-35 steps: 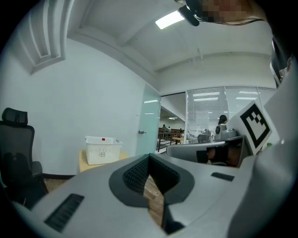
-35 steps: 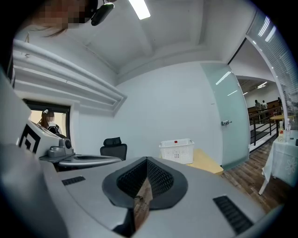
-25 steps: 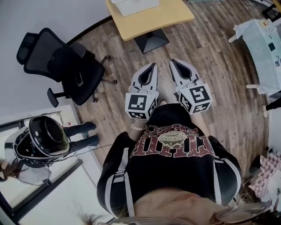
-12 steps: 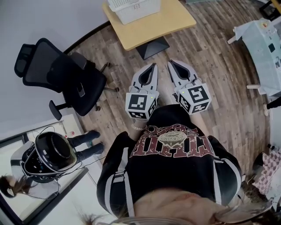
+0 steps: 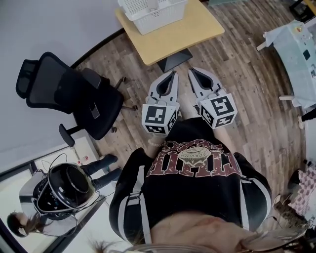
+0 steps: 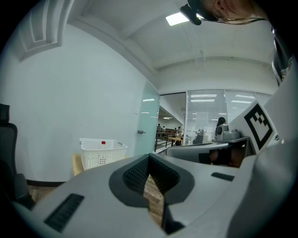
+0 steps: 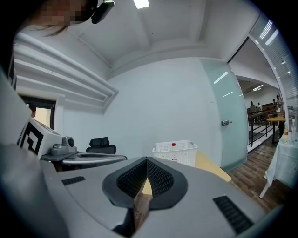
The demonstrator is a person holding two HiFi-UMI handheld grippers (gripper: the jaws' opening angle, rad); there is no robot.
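Two grippers shut and empty; basket ahead on table

Basket: white, lattice walls, stands at the far end of the table, close to the wall. Something small and red shows at its rim in both gripper views; cannot tell what. Rest of its contents not readable.

Table: pale wood top, dark pedestal foot, bare on the near side.

Left gripper: jaws together at the tips, nothing between them; only a sliver of floor shows through the slit below. Right gripper: same, closed on nothing. Both are held side by side in front of the person's chest, tips forward toward the table's near edge, apart from it and above the floor. Neither touches anything.

Judgement: the step reads as an approach with both tools carried closed.
- The basket sits left of centre in the left gripper view and near centre in the right gripper view, so the line looks fair.
- Hold both level and parallel, marker cubes clear of each other.
- The jaws would have to part before any contact with the rim.
- The thin lattice may flex, and a light basket may slide on the smooth top if nudged.

Around: chair, black, to the left, well apart from the table; its base is worth a wide berth. Cloth, white, over another stand at far right.
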